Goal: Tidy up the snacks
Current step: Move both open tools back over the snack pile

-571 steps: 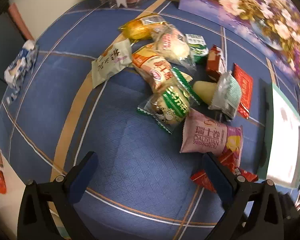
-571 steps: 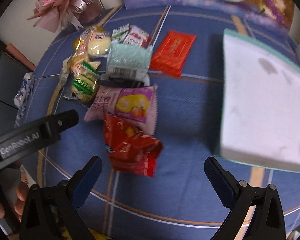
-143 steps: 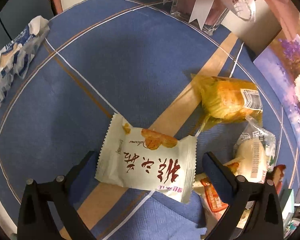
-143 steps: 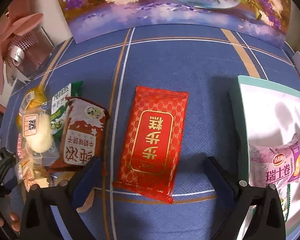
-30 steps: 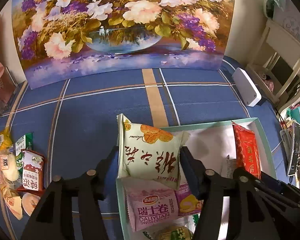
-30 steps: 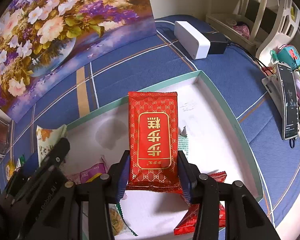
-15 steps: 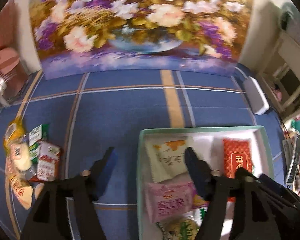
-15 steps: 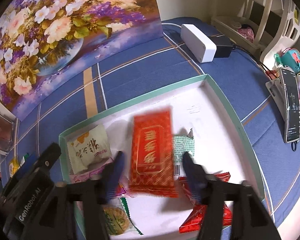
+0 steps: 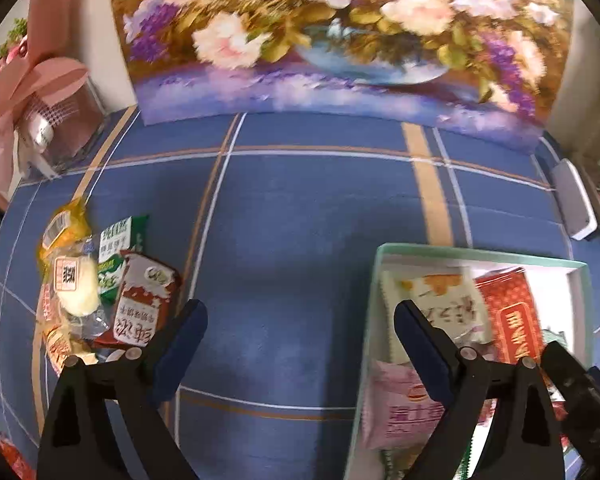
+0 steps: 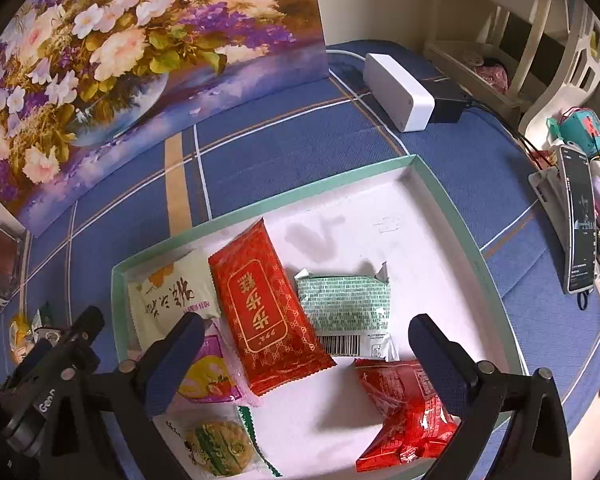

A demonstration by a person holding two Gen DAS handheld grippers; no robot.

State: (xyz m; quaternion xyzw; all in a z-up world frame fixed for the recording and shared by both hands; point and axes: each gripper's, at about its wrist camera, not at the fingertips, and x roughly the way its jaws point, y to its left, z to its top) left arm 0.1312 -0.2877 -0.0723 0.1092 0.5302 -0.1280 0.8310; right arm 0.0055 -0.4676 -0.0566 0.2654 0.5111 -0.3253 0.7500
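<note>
A white tray with a green rim (image 10: pixel 452 208) holds several snacks: a cream packet (image 10: pixel 172 296), a red flat packet (image 10: pixel 268 312), a green-patterned packet (image 10: pixel 346 304), a pink packet (image 10: pixel 208 376), a crinkled red bag (image 10: pixel 408 404) and a green biscuit pack (image 10: pixel 216 446). My right gripper (image 10: pixel 304 352) is open and empty above the tray. My left gripper (image 9: pixel 300 340) is open and empty over the blue cloth, left of the tray (image 9: pixel 374 280). Loose snacks (image 9: pixel 100 280) lie at the left of the cloth.
A flower painting (image 9: pixel 332 32) stands at the back. A pink bouquet (image 9: pixel 32 96) stands at the back left. A white box (image 10: pixel 398 92) and a phone on a stand (image 10: pixel 578 216) are to the right of the tray.
Both grippers have opened and let go: the cream packet and the red flat packet now lie in the tray. The left gripper has swung left, away from the tray.
</note>
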